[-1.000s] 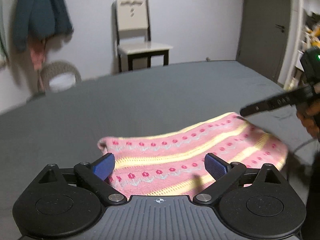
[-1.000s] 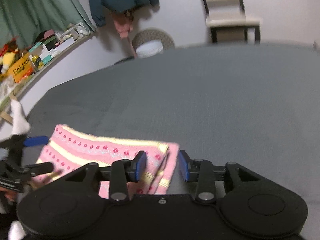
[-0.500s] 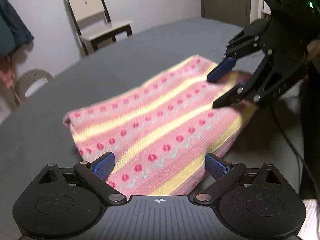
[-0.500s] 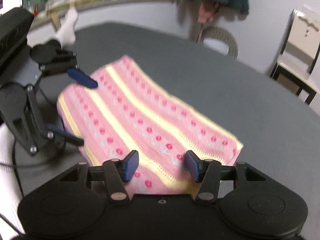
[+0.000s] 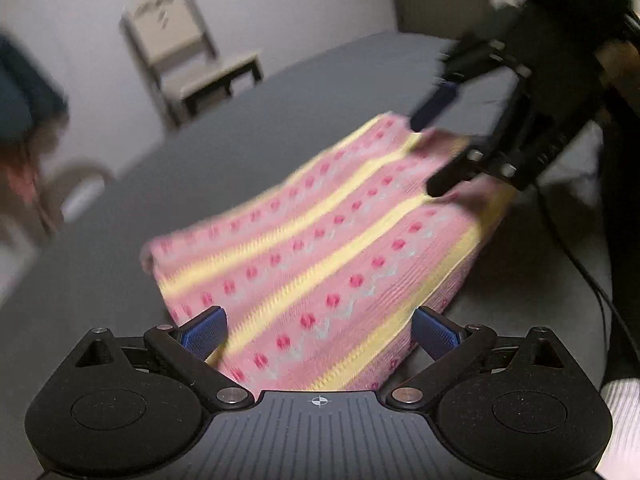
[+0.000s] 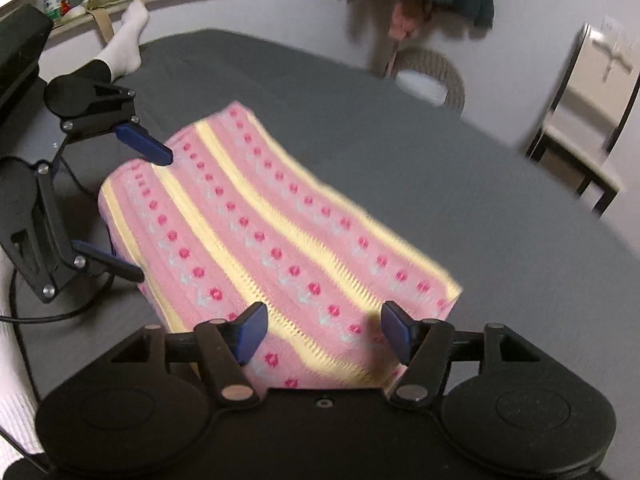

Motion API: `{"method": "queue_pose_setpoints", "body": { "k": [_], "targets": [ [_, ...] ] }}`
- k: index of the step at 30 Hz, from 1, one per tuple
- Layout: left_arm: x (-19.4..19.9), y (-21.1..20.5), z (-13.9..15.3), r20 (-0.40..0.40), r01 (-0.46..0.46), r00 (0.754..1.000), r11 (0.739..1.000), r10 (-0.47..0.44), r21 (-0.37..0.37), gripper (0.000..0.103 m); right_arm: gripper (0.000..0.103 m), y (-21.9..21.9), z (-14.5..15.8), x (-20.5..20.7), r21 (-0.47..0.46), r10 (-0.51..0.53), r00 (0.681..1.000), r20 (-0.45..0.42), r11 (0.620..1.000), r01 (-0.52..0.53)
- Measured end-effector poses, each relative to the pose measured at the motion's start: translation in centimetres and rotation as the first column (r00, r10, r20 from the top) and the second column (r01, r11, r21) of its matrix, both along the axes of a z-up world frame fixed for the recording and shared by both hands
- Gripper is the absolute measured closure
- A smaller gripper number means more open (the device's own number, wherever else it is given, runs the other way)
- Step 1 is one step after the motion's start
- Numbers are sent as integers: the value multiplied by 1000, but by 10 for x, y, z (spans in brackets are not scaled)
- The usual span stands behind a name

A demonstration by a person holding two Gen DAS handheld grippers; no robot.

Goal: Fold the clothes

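- Left wrist view: we hold our left gripper with its fingers spread wide and gripping nothing, one blue pad at each side of the near short end of the pink striped knit garment. The garment lies as a flat, already doubled rectangle on the dark grey bench, running from our fingers out toward 1 o'clock. There our right gripper meets its far end, fingers also apart, the view too blurred to tell whether they touch the cloth. A chair stands at 11 o'clock by the wall.
- Right wrist view: our right gripper is open wide, empty, straddling this end of the garment. The left gripper sits at 10 o'clock, open around the opposite end.
- Progress, as we judge it: the garment looks folded at least once; one more fold, end to end, seems left.
- Containers: we see none holding clothes.
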State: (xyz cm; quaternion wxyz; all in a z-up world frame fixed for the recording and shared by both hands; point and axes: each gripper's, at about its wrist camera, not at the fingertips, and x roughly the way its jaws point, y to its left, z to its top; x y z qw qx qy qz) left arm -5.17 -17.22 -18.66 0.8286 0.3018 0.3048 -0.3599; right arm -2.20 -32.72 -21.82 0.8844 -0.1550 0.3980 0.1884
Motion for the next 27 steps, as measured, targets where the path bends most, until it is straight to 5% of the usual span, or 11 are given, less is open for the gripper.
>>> {"method": "queue_pose_setpoints", "body": {
  "k": [4, 9, 12, 18, 24, 27],
  "targets": [
    [-16, -3, 19, 92, 137, 986, 991, -136, 2, 4, 30, 15, 18, -16, -2, 179, 979, 98, 984, -180],
    [4, -11, 9, 5, 201, 979, 979, -201, 25, 4, 30, 47, 7, -3, -68, 339, 938, 72, 940, -334],
    [16, -11, -7, -52, 171, 984, 983, -168, 67, 4, 28, 50, -3, 15, -42, 341, 940, 26, 939, -340],
    [14, 6, -16, -107, 183, 978, 983, -179, 24, 2, 23, 30, -19, 31, 73, 298, 951, -76, 953, -293],
    [-1, 19, -21, -104, 290, 956, 944, -276, 156, 2, 22, -3, -20, 29, 134, 321, 937, -141, 944, -303],
    [0, 20, -14, -117, 285, 956, 947, -269, 150, 2, 22, -12, -16, 30, 147, 326, 931, -166, 941, -304]
  ]
}}
